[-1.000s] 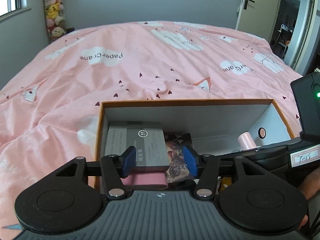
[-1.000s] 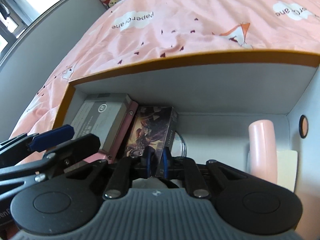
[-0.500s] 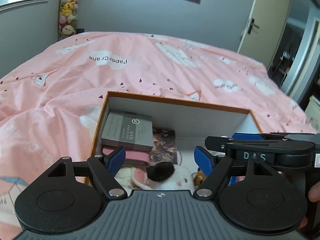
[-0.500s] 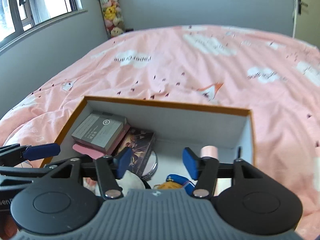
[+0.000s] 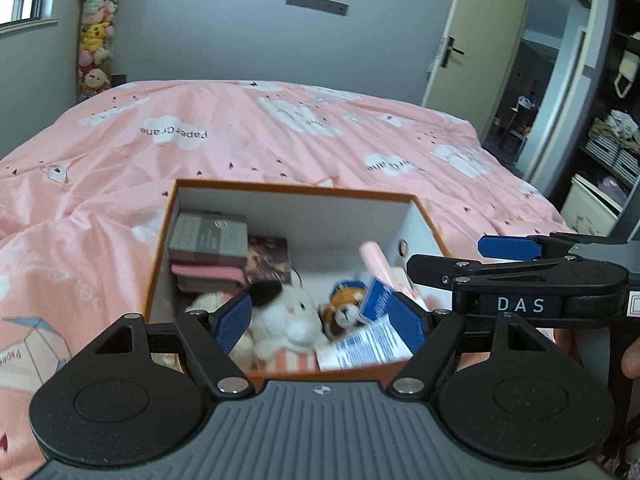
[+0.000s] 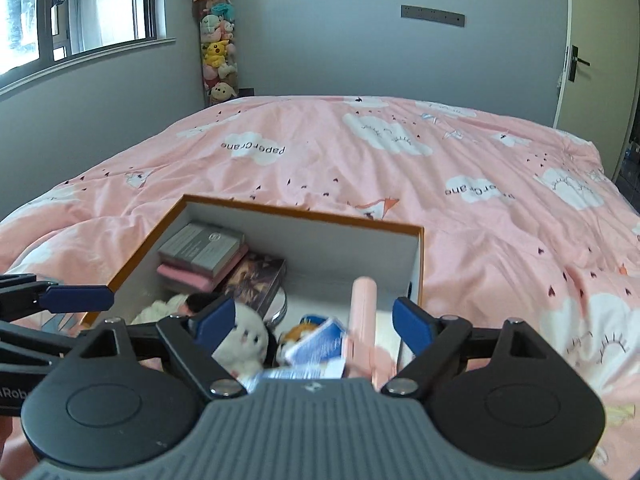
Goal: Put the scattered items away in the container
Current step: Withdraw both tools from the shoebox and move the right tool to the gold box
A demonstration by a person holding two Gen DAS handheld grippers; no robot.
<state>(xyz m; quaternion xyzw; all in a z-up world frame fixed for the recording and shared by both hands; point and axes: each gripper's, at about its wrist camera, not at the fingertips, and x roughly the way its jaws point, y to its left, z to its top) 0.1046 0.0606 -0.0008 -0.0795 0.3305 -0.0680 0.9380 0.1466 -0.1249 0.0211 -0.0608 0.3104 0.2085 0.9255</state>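
An orange-rimmed box with white walls sits on the pink bed. It holds a grey book on a pink book, a dark card box, a white plush, an orange plush, a blue-and-white packet and a pink tube. My left gripper hangs open above the box's near edge, holding nothing. My right gripper hovers beside it over the box's near right part. Its jaws are opening and nothing is gripped.
The pink duvet spreads around the box on all sides. A tall column of plush toys stands in the far corner by a window. A door and shelves lie to the right.
Both grippers have drawn back and up out of the box. The right jaws went from nearly shut to wide, the left widened too. The packet and plush toys now show inside.
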